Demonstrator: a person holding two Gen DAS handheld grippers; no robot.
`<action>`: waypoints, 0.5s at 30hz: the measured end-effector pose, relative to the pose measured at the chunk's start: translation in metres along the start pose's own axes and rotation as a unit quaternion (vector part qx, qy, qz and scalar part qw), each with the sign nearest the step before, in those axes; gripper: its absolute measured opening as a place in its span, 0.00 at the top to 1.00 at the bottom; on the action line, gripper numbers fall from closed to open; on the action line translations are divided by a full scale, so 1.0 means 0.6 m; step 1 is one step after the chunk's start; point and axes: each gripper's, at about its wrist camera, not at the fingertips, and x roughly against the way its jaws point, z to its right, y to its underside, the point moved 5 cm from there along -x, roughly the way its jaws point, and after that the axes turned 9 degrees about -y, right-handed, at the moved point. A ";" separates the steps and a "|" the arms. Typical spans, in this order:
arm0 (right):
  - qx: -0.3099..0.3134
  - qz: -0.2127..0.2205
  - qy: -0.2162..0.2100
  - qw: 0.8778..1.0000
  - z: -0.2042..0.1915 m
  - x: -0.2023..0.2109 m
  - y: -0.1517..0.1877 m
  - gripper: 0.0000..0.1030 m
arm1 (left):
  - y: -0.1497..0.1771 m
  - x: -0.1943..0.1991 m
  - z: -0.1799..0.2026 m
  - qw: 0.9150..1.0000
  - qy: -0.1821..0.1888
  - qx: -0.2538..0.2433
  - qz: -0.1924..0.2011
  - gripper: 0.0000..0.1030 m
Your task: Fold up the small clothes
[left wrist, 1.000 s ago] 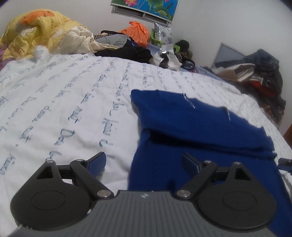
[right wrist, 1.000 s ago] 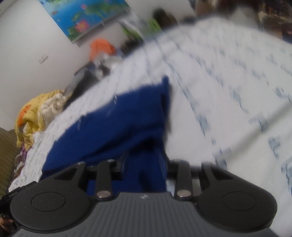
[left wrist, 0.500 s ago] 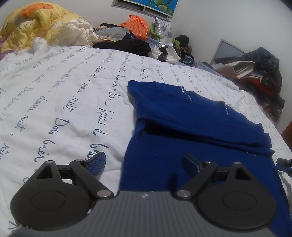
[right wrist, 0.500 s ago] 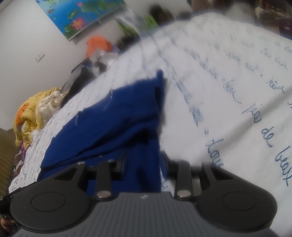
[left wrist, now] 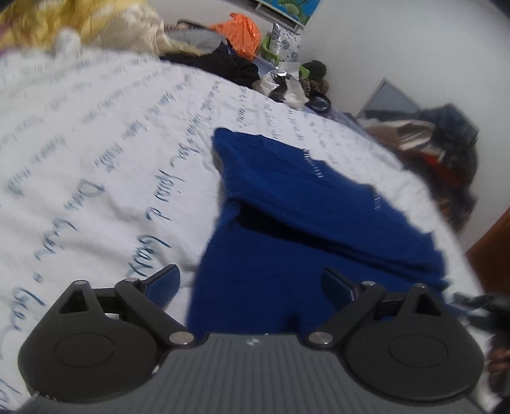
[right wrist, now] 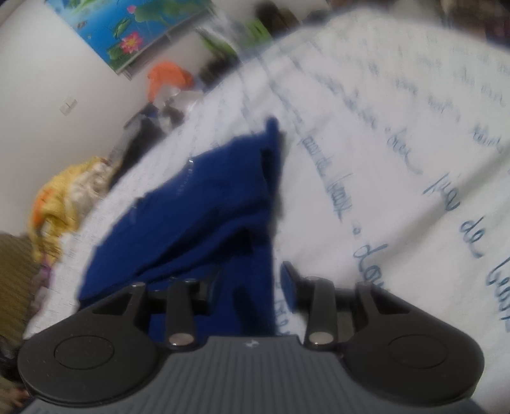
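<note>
One blue garment (left wrist: 318,223) lies on the white bedsheet (left wrist: 95,159) printed with blue script, its far portion already doubled over the near portion so that a loose flap stands slightly proud of the layer under it. The left gripper (left wrist: 251,283) hangs spread wide over the garment's near left edge, one finger over bare sheet and the other over the cloth, gripping nothing. The right gripper (right wrist: 251,283) sits at the near right edge with blue fabric running between its fingers; the jaws stand narrow but with a visible gap, and the blur leaves me unable to tell whether they pinch the cloth or have let it go. The main risk, as I judge it, is uneven handling: if only the right side is carried, the near edge would go over skewed and the raised flap could slide off or bunch, spoiling the fold. A pinch that also catches the sheet would drag it along. Count: one garment, one sheet, two grippers, with piled bedding and clothes (left wrist: 105,22) at the far end.
</note>
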 end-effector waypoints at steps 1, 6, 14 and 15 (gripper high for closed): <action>-0.022 -0.003 -0.023 0.999 0.007 0.000 -0.004 0.52 | -0.002 -0.002 -0.002 1.000 0.020 0.012 -0.011 0.03; -0.118 -0.025 -0.090 0.989 0.043 -0.002 -0.024 0.48 | -0.016 -0.013 -0.020 0.993 0.081 0.063 -0.050 0.03; -0.097 -0.072 -0.100 0.988 0.020 -0.021 -0.012 0.56 | -0.021 -0.019 -0.023 0.994 0.076 0.063 -0.056 0.18; -0.094 -0.075 -0.096 0.988 0.017 -0.024 -0.011 0.61 | -0.022 -0.019 -0.023 0.994 0.074 0.063 -0.055 0.18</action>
